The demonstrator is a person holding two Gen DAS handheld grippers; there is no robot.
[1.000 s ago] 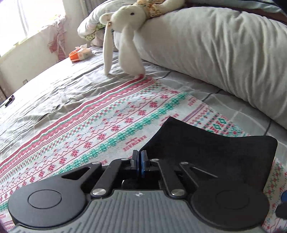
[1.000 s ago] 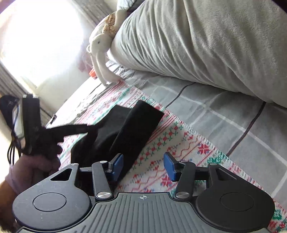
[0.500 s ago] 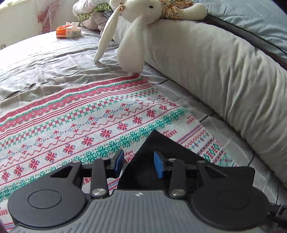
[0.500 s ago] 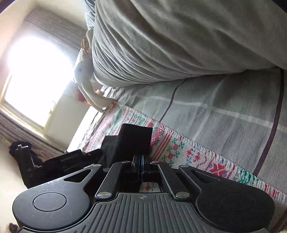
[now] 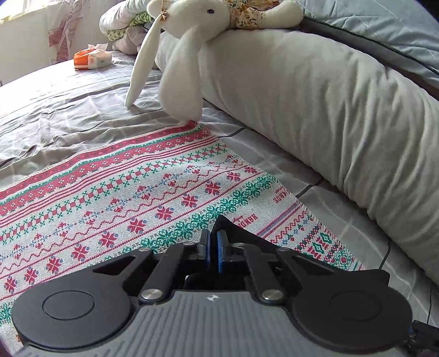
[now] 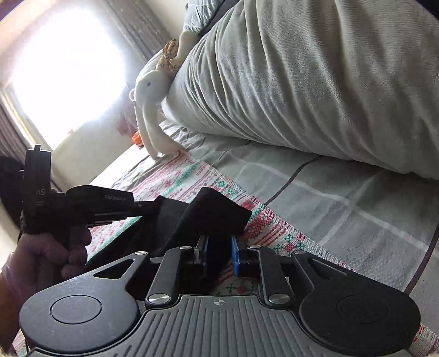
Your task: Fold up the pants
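Observation:
The black pants (image 5: 247, 241) lie on a patterned red, green and white cloth (image 5: 137, 197) on the bed. In the left wrist view my left gripper (image 5: 212, 248) is shut on a corner of the pants. In the right wrist view my right gripper (image 6: 218, 255) has its jaws partly apart around a black fold of the pants (image 6: 216, 214), which passes between the blue pads. The left gripper (image 6: 142, 204) also shows in the right wrist view, holding the pants' far edge, with the person's hand (image 6: 52, 250) on its handle.
A long grey pillow (image 5: 329, 109) lies along the right of the bed. A white plush rabbit (image 5: 186, 55) hangs over its end. An orange tissue pack (image 5: 92, 59) and folded bedding (image 5: 123, 24) sit at the back. A bright window (image 6: 65, 68) is at left.
My left gripper opened half a second ago and has shut again on the pants' corner. My right gripper shut on the fold and has now opened partway.

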